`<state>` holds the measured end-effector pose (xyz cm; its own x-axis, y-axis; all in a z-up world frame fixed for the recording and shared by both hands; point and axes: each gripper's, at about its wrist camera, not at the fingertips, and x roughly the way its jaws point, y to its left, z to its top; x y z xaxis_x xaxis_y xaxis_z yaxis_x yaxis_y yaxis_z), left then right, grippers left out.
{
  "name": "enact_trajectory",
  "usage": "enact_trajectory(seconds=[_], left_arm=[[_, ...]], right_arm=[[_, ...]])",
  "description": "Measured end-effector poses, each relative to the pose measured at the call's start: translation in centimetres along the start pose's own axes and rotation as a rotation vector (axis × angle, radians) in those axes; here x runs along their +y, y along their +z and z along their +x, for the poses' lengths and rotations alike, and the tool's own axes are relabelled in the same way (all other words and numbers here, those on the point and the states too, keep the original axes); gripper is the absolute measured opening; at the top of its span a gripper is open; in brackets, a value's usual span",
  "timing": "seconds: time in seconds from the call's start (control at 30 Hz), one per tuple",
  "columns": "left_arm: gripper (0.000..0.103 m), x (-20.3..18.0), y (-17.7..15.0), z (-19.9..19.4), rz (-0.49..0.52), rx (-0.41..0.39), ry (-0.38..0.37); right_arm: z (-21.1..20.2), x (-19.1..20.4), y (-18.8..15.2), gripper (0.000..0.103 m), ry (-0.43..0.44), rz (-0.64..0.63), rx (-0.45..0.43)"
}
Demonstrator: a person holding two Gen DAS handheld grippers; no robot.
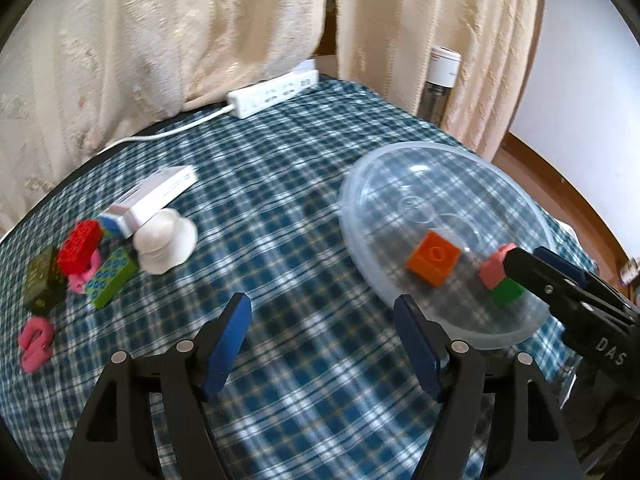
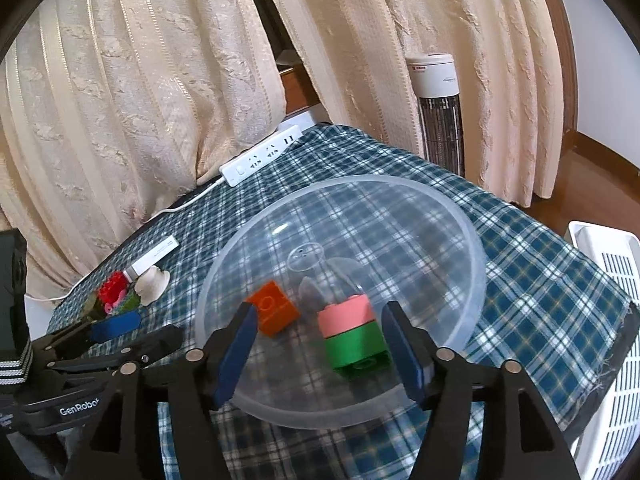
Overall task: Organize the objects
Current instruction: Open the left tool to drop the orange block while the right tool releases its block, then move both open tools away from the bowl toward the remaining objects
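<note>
In the clear plastic bowl (image 2: 460, 216) near the table's (image 2: 540, 280) right edge, a pink block (image 2: 346, 316) stacked on a green block (image 2: 356, 346) stands almost upright, leaning slightly left, beside a square orange block (image 2: 274, 312) lying flat. The right claw (image 2: 324, 354) gapes around the stack, its pads clear; the left claw (image 1: 322, 344) is spread wide over bare tablecloth, gripping nothing.

I see a clear plastic bowl (image 2: 460, 224) on the right of the checked table, holding an orange brick (image 2: 274, 314) tilted on its left and a pink brick (image 2: 346, 316) stacked on a green brick (image 2: 356, 346) nearer me. Far left, a red brick (image 1: 80, 246), a green-and-blue studded brick (image 1: 110, 276) and a dark olive block (image 1: 40, 284) lie heaped together, with a pink piece (image 1: 36, 344) just nearer, apart.
</note>
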<state>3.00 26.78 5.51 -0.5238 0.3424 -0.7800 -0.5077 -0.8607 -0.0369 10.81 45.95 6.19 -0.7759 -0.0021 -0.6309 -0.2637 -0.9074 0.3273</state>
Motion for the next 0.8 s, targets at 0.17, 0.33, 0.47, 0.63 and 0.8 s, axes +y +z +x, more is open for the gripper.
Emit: enact_trajectory(seconds=[0.17, 0.33, 0.47, 0.63, 0.8], left_arm=[[0.075, 2.6, -0.7, -0.6, -0.049, -0.005, 0.033], [0.075, 5.3, -1.4, -1.0, -0.103, -0.006, 0.065], [0.075, 7.3, -1.8, -1.3, -0.136, -0.009, 0.087], [0.075, 9.8, -2.1, -1.8, -0.177, -0.015, 0.113], [0.075, 11.9, -2.7, -2.0, -0.212, -0.014, 0.136]], right_arm=[[0.5, 1.4, -0.1, 0.073, 0.019, -0.015, 0.011], [0.8, 2.9, -0.4, 0.076, 0.039, -0.037, 0.019], [1.1, 4.1, -0.5, 0.076, 0.05, -0.057, 0.026], [1.5, 5.4, -0.7, 0.077, 0.058, -0.073, 0.035], [1.9, 6.8, -0.8, 0.077, 0.067, -0.095, 0.043]])
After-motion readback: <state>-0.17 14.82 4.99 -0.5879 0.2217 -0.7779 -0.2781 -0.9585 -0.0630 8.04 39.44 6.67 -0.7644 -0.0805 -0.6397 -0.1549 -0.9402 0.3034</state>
